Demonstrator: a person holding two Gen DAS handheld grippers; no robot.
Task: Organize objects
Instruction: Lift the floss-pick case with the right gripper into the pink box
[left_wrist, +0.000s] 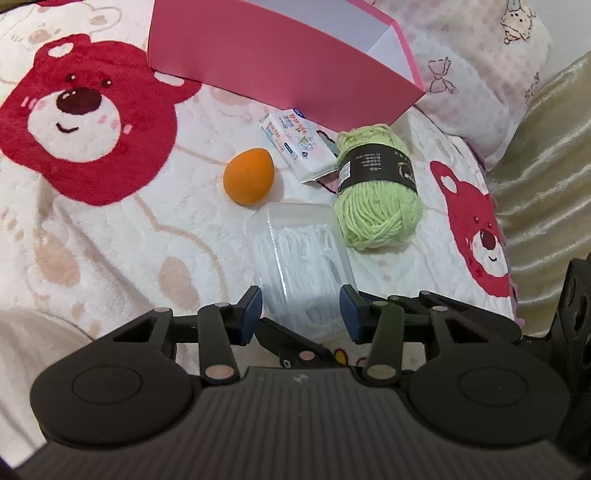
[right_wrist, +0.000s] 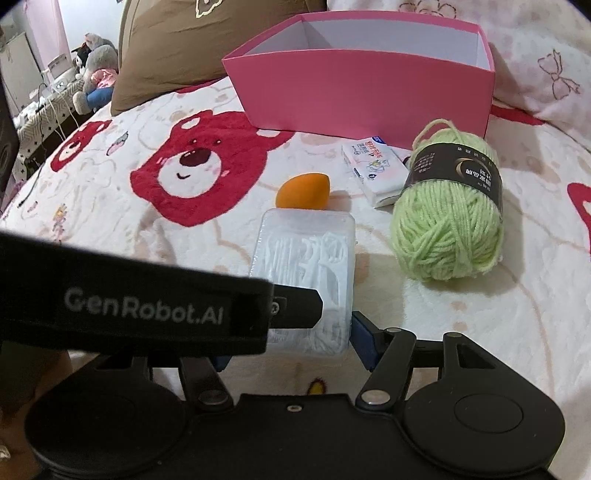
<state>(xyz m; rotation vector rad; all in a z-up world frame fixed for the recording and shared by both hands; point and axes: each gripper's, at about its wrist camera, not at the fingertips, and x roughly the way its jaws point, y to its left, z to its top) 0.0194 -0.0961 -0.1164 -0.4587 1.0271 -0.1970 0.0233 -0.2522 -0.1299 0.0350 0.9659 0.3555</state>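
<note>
- L tool (left_wrist: 301, 308): jaws narrow, blue pads against both long sides of the floss box (left_wrist: 299, 254) at its near end. Reads as a grip. Side hold suits it, since the flat lid gives the pads nothing to bite on.
- R tool (right_wrist: 291, 350): jaws stand wider, same near end of the box between them. R pad sits just beside the box edge; can't tell if it touches. L pad mostly hidden behind the other tool's strap. Prob. there to steady, not to carry.
- Floss box: clear plastic, white picks inside, long axis running away from the tools, on the blanket (left_wrist: 92, 240). Can't tell if the near end is off the bed.
- Sponge (left_wrist: 248, 176): orange, egg-shaped, on its side just past the far L corner of the floss box. Looks apart from it in the L view, gap hidden in the R view. Round, so could roll if nudged.
- Yarn ball (left_wrist: 376, 192): green, dark paper band, to the R of the floss box, close but apart. Soft, would need wide jaws.
- Tissue pack (left_wrist: 295, 142): behind sponge and yarn, near the pink wall, one end tucked behind the yarn.
- Pink box (left_wrist: 280, 62): farthest, open top, what shows of the inside is bare. Likely where everything goes. All 4 items are lined up in front of it, so each trip is short.
- Judgement: early stage, nothing boxed yet. Watch the soft bedding: the box wall may tip if bumped.
</note>
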